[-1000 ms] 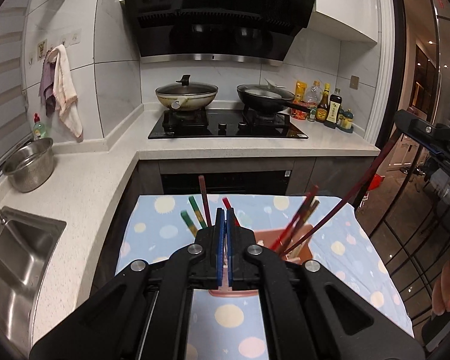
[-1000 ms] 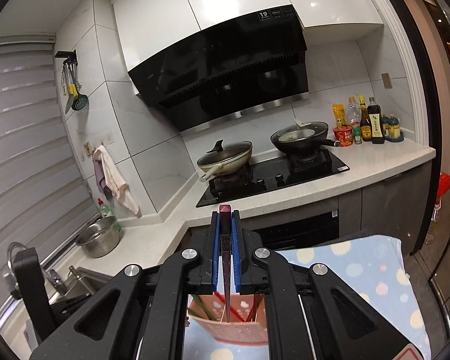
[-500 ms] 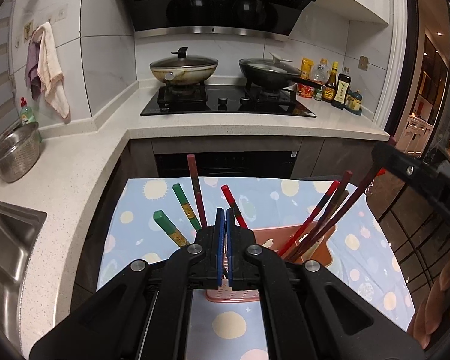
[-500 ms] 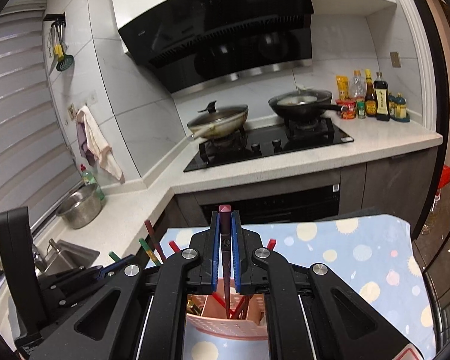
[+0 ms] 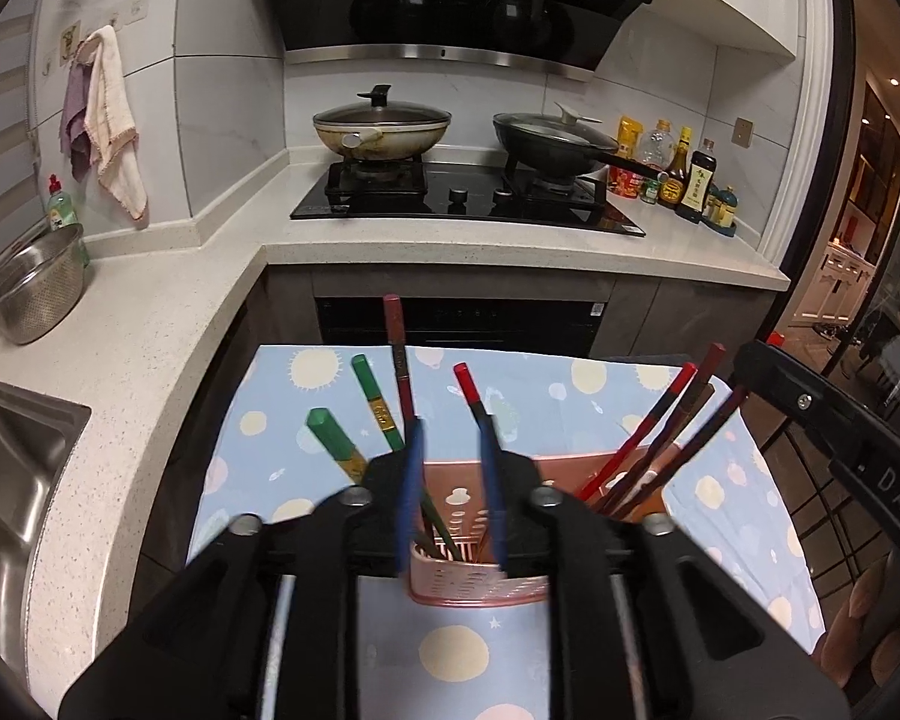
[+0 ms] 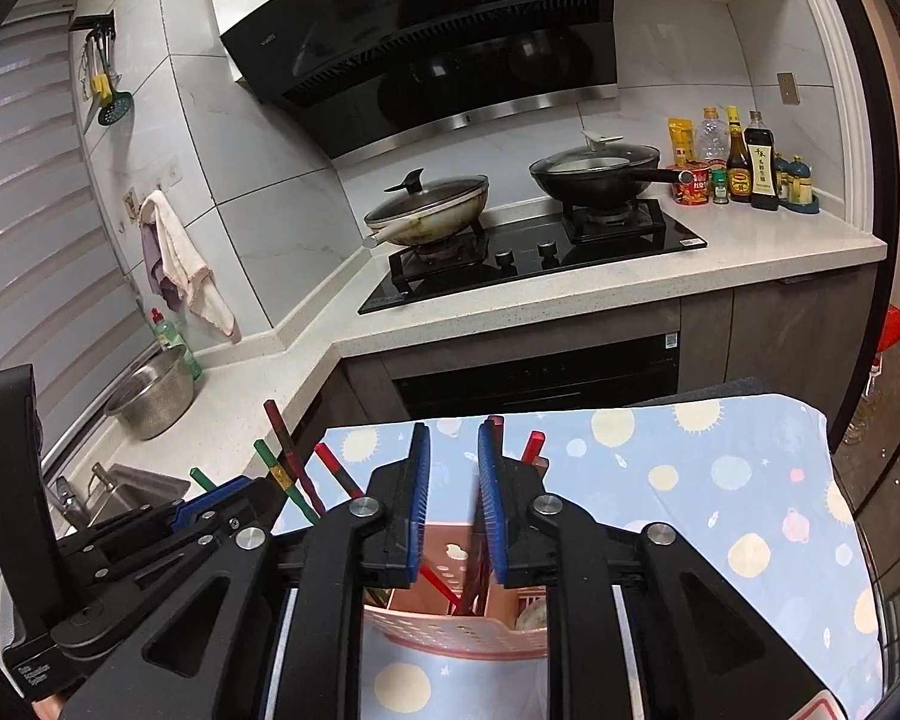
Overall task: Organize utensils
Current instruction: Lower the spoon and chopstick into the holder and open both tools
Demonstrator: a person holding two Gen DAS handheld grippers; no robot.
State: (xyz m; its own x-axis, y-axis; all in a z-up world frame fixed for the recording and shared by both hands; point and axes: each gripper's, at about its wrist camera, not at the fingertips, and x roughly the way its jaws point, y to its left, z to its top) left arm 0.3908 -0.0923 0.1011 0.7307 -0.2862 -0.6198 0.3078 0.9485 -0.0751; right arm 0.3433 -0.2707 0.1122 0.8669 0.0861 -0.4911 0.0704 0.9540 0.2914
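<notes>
Both of my grippers are letting go at the same moment: a second ago the left gripper (image 5: 450, 480) and the right gripper (image 6: 453, 498) were each clamped shut on a chopstick, and now their jaws are opening, blue pads spread with nothing pressed between them. In the left view a dark red chopstick (image 5: 397, 354) and a red-tipped chopstick (image 5: 469, 390) stand up just past the pads, loose in the gap, dropping into the pink utensil holder (image 5: 480, 582) right below. On my right side the stick I was pinching has slid down into that same holder (image 6: 450, 618), which sits on the dotted blue tablecloth (image 6: 720, 480) under both tools. Two green chopsticks (image 5: 378, 402) lean out to the left, a red bunch (image 5: 660, 432) to the right. So I'd say this pair is delivered, and the next thing is backing out without knocking the sticks.
</notes>
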